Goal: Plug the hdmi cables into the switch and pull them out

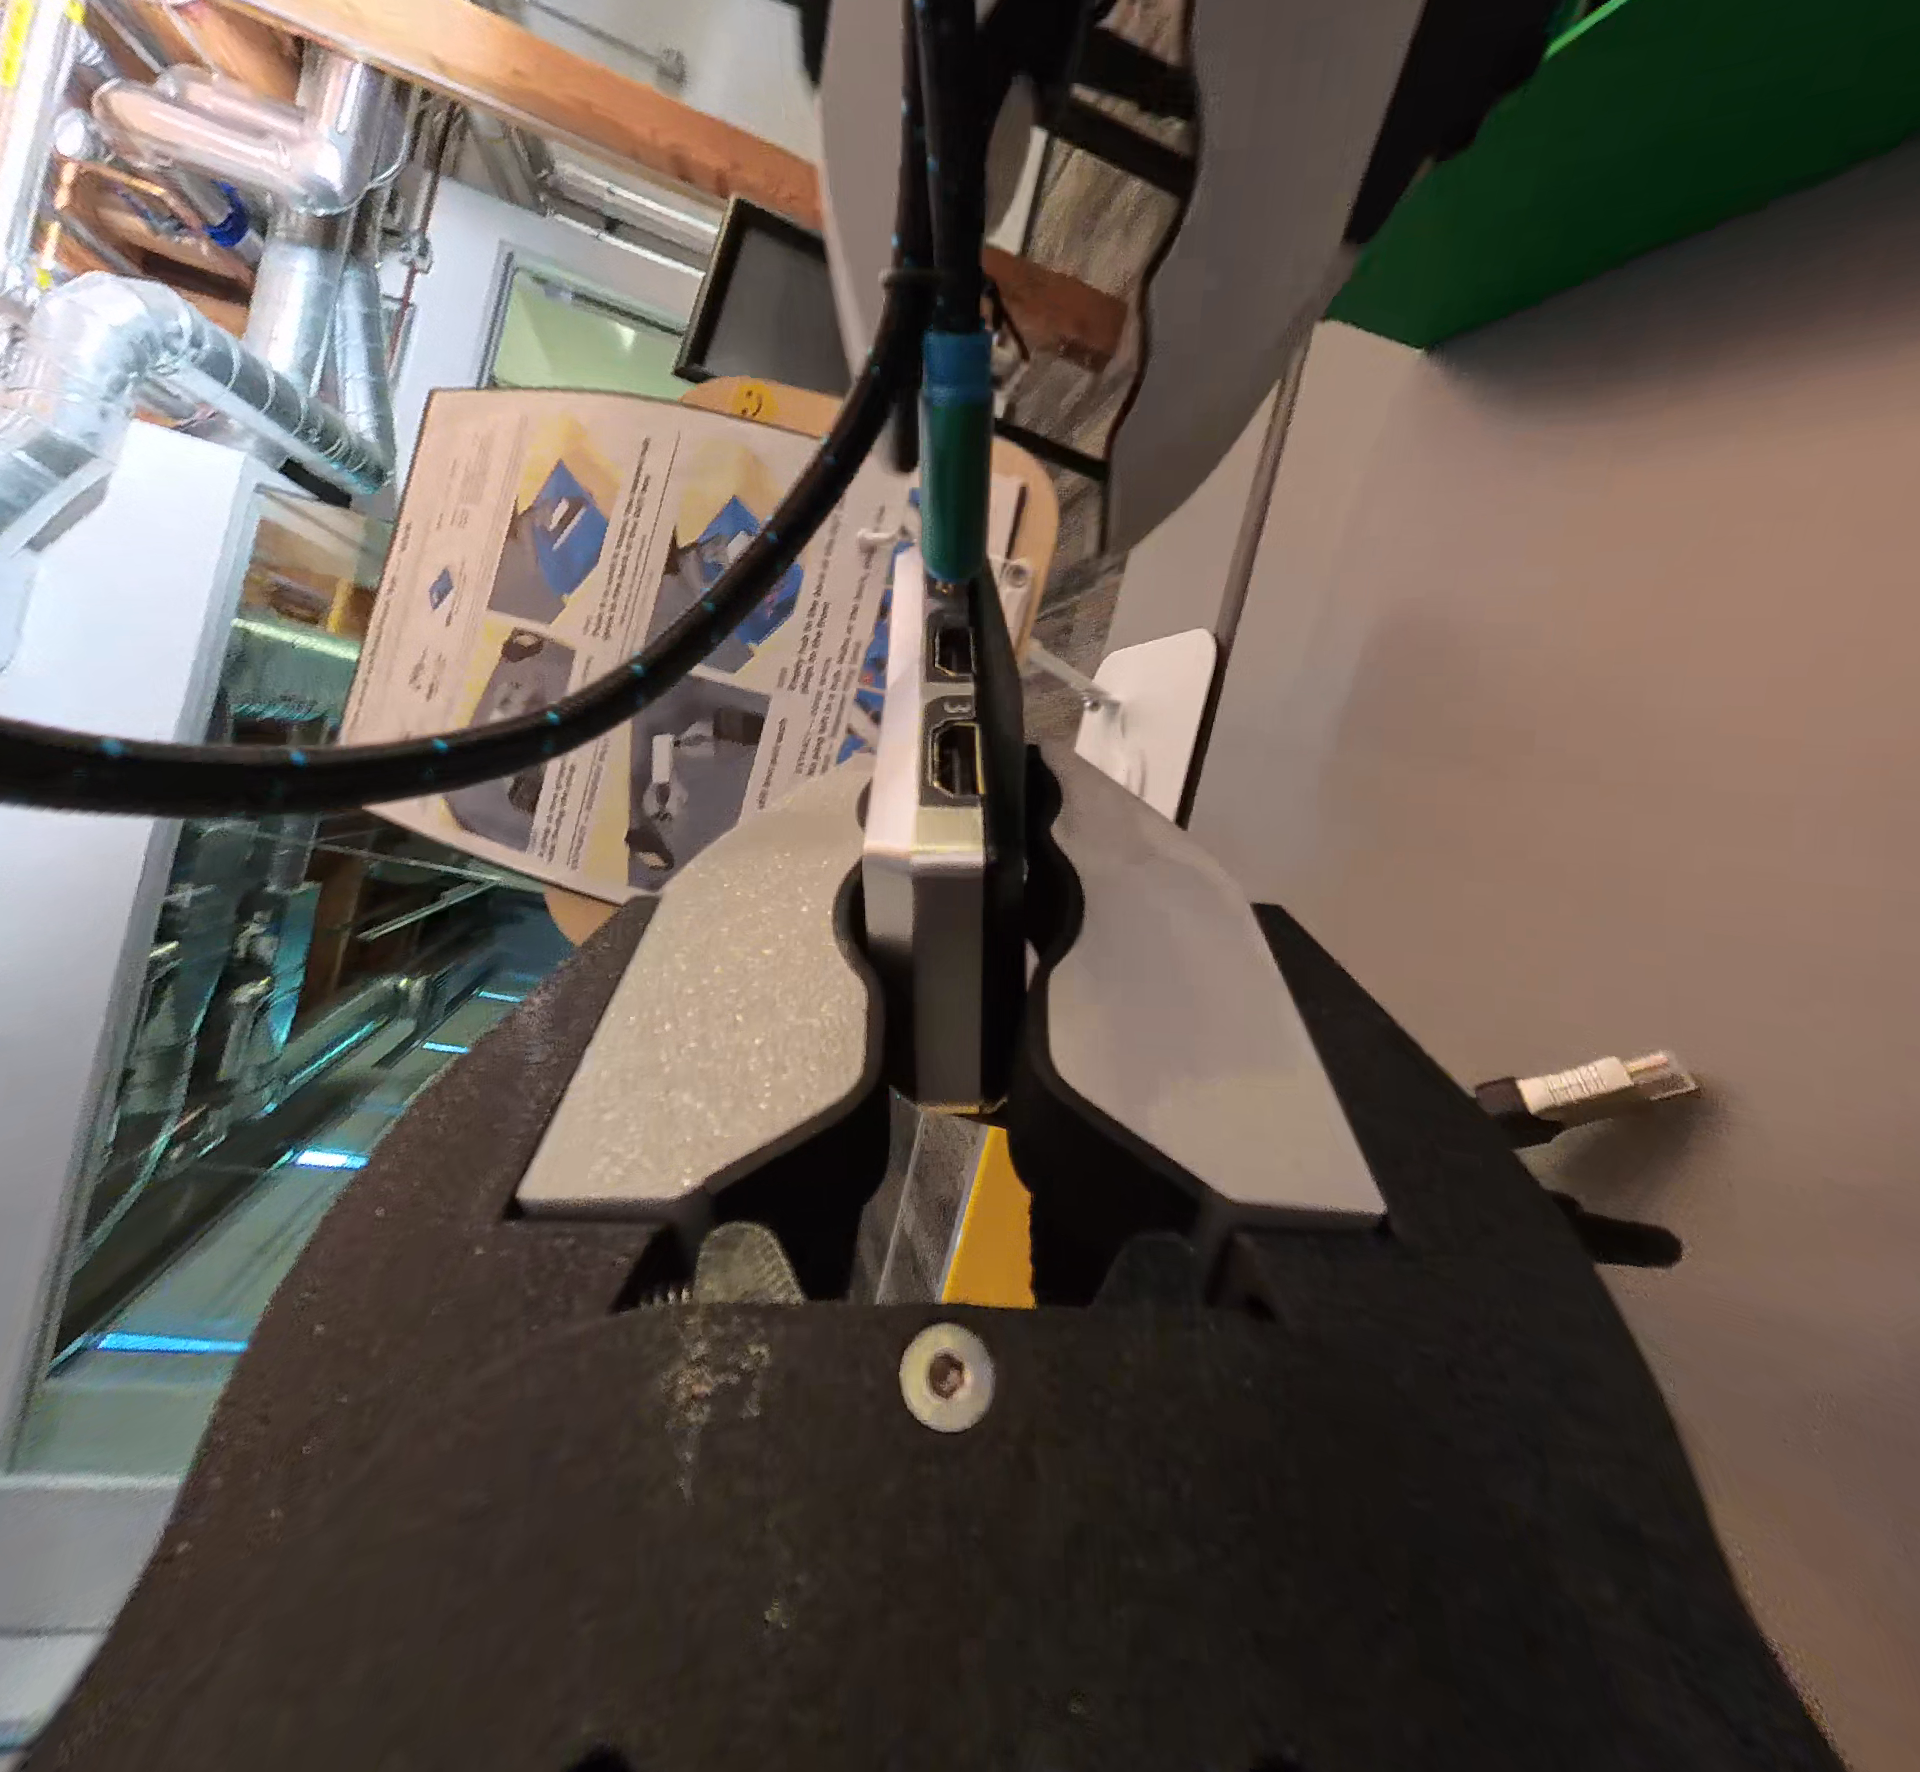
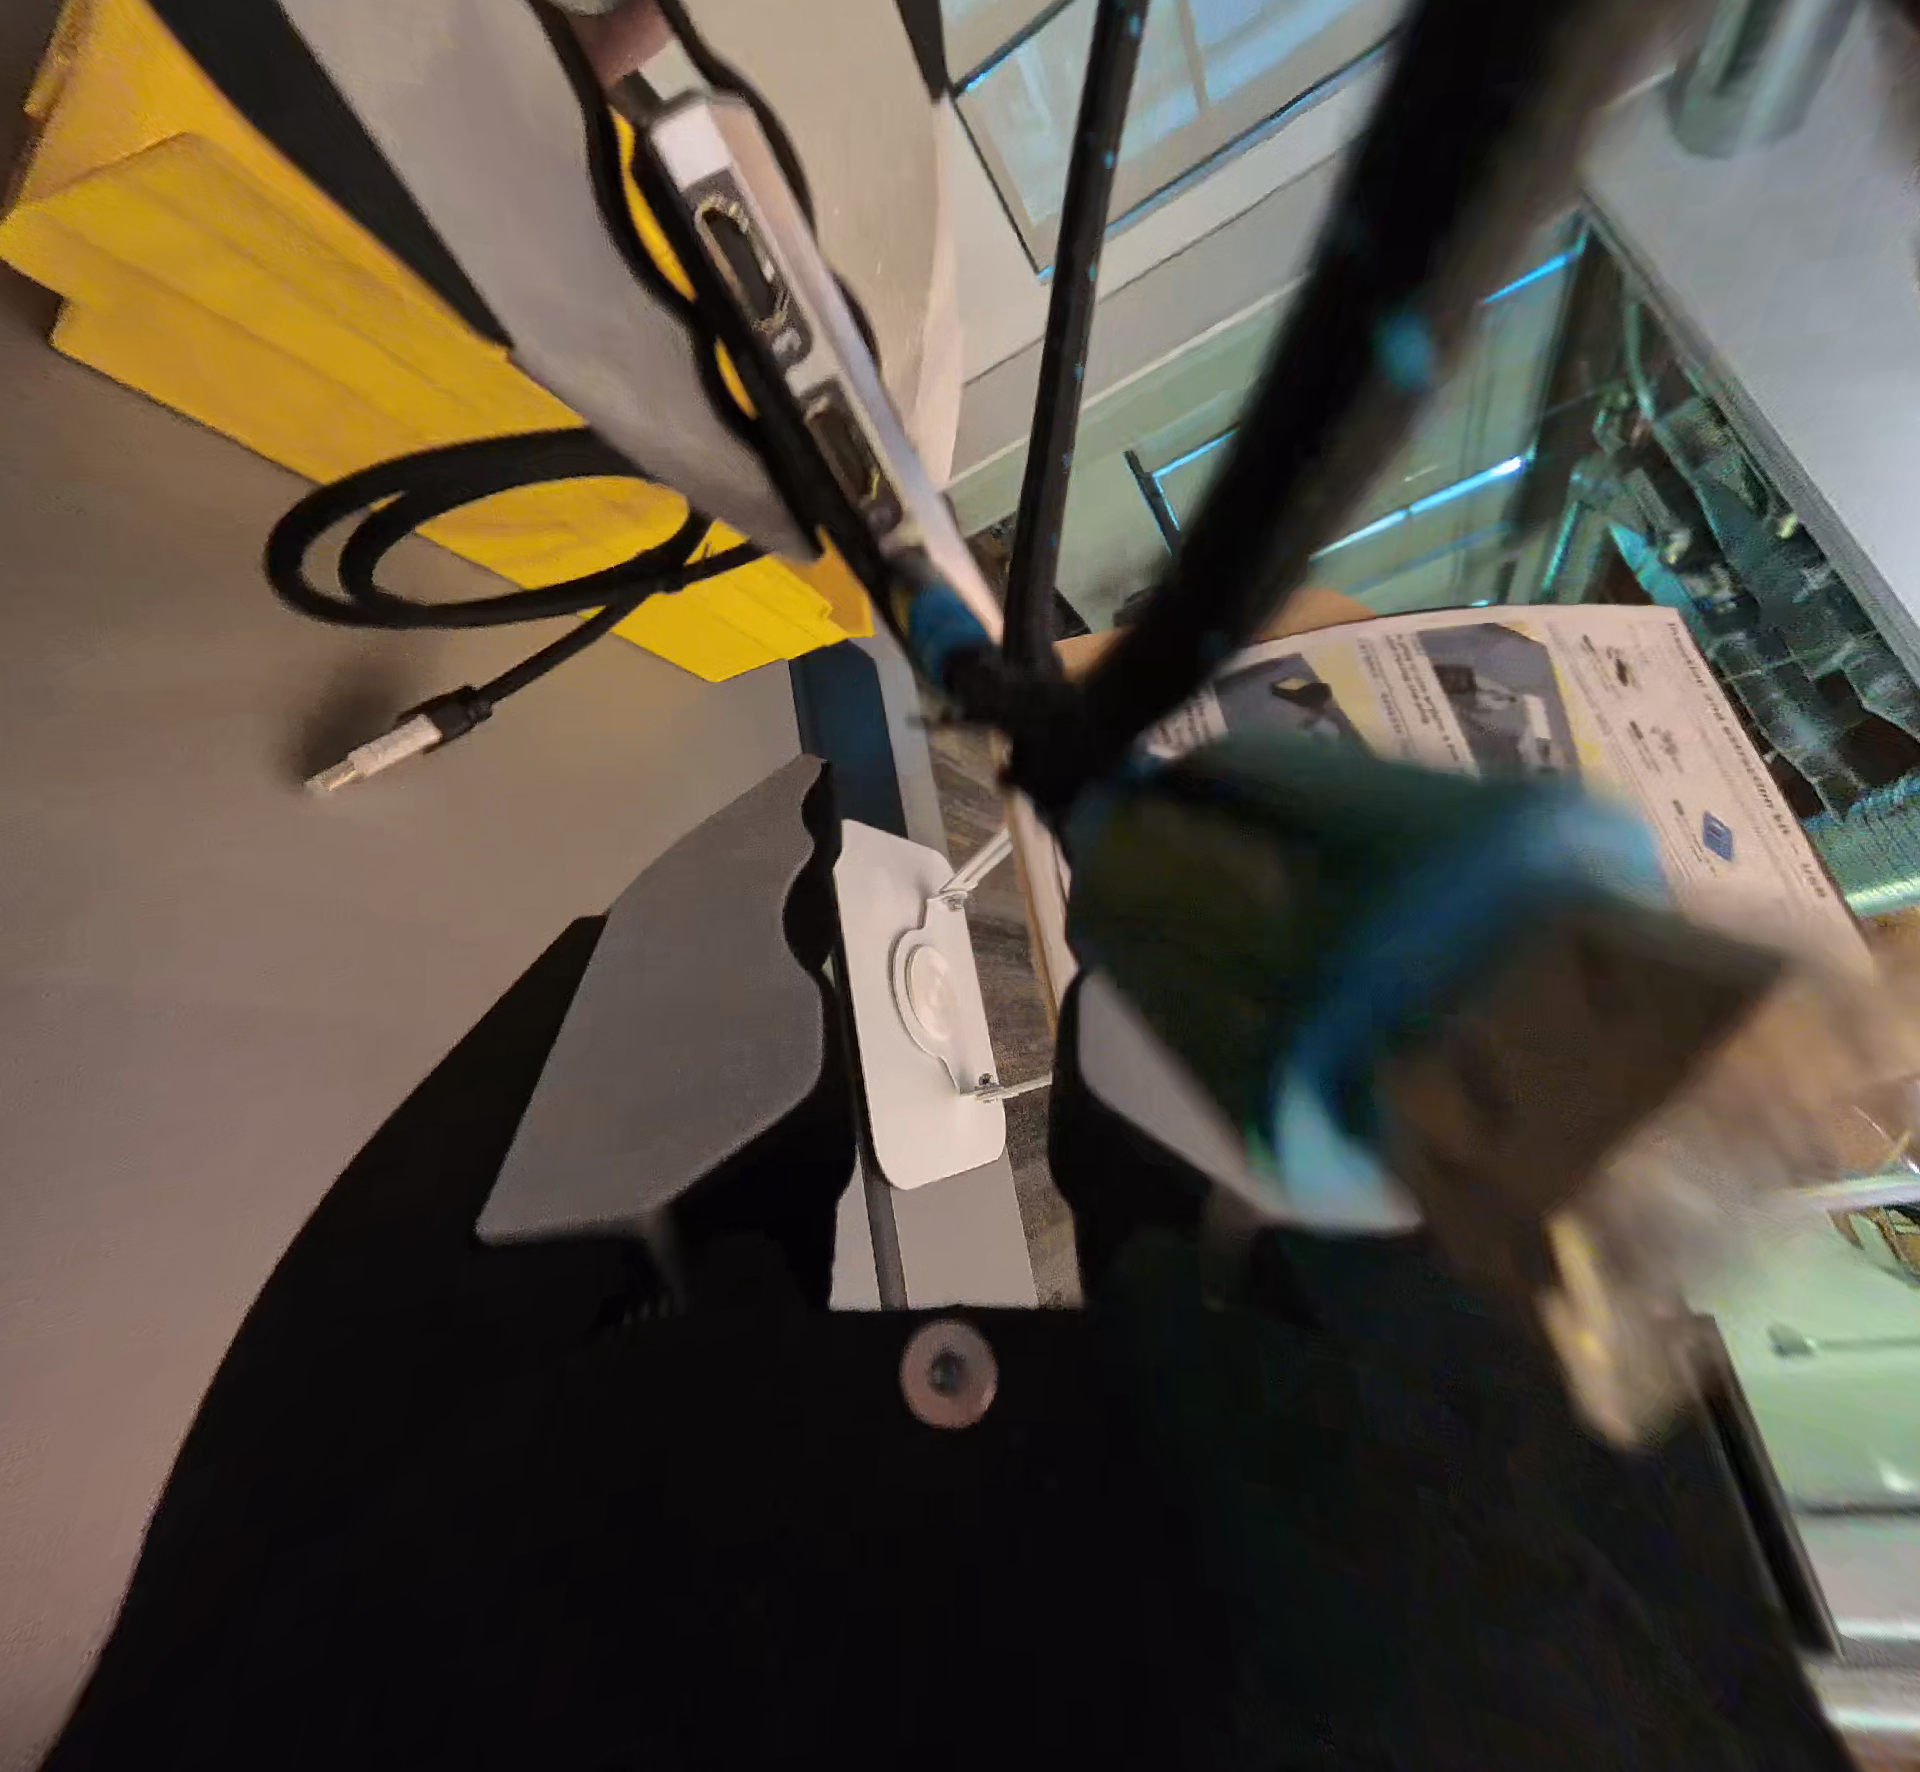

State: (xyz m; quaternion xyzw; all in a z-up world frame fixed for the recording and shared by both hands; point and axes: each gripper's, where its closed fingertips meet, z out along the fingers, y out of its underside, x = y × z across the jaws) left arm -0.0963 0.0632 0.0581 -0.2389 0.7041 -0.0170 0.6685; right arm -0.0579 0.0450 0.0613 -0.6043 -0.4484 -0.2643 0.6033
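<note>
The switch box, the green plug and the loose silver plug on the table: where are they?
switch box (image 1: pixel 940 953), left wrist view: its silver end, clamped in the claw.
green plug (image 1: pixel 954 486), left wrist view: its green sleeve, at the box's far port.
silver plug (image 2: pixel 390 748), right wrist view: its metal shell.

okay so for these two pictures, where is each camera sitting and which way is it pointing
Left wrist view: on the left hand-held gripper, looking along its fingers, which clamp the silver switch; a green plug sits in a far port.
Right wrist view: on the right hand-held gripper, looking toward the table edge; a blurred loose plug lies against its right finger.
Both show: switch, black cables, USB plug, printed sheet.
</note>
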